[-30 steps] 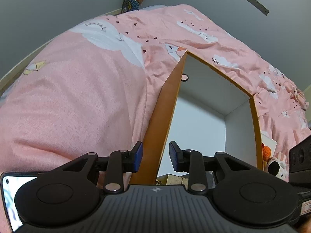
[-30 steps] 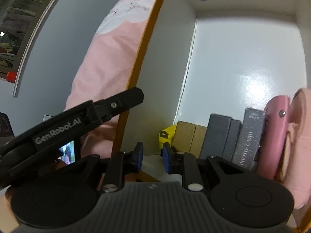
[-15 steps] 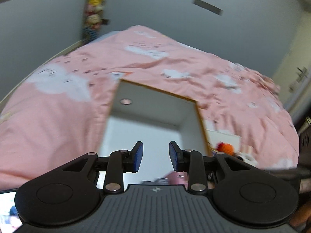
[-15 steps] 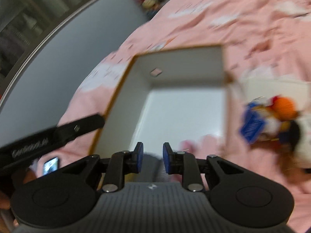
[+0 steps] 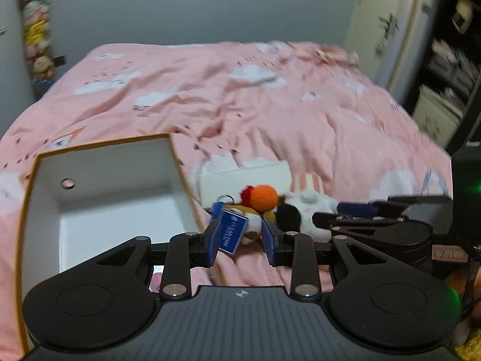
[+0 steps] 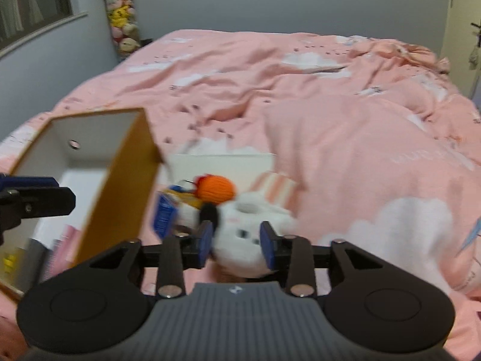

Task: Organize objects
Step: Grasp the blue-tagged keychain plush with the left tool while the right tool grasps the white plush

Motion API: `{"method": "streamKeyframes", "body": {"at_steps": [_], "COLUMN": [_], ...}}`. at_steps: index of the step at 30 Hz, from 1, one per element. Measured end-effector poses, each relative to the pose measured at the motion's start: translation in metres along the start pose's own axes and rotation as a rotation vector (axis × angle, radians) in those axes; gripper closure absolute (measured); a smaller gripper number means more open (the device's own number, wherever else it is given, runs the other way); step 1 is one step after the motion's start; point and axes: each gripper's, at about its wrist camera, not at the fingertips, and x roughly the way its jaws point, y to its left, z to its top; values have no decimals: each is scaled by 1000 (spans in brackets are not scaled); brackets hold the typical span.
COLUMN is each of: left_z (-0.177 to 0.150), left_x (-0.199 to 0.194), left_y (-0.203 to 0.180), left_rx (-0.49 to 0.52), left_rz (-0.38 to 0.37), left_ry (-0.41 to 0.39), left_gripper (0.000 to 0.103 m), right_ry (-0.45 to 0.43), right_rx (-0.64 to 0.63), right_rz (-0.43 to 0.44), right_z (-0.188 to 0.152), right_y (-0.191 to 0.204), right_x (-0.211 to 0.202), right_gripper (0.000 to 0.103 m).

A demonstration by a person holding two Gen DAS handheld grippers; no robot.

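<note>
Open orange box, white inside, on bed; plush toys piled just beside it.

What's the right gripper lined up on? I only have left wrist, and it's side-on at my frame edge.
Observer: The right gripper frames the white plush between its fingertips. Its jaws have just been opening, and the pads don't visibly press on the plush.
Operator: Anything in the box yet? My own gripper blocks the near end.
Observer: Yes. At the near end of the box the right wrist view shows a pink item, a dark grey item and a bit of yellow. They are too blurred to name.
Operator: Which way is the plush facing?
Observer: Its dark eyes face the right camera.
</note>
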Motion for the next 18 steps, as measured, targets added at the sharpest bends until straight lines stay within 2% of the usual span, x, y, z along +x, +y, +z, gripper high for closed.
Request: {"method": "streamKeyframes", "body": {"at_steps": [3, 7, 12, 14, 18], "left_z": [2, 5, 16, 20, 22], "left_x": [15, 36, 62, 73, 92], "left_y": [-8, -15, -22, -28, -39], "left_rx": [47, 128, 233, 304, 445], "left_rz": [21, 33, 14, 11, 32], "left_ry": [39, 111, 173, 199, 220], "left_gripper": [66, 66, 66, 66, 66], "right_ry": [15, 46, 52, 64, 65], "right_rx": [4, -7, -7, 12, 83], "right_rz": [0, 8, 34, 56, 76], "right_z": [-5, -8, -6, -6, -6], "right_y": [-8, -10, -13, -17, -32], "right_x": [10, 30, 47, 54, 51], "right_gripper": [45, 42, 30, 29, 39]}}
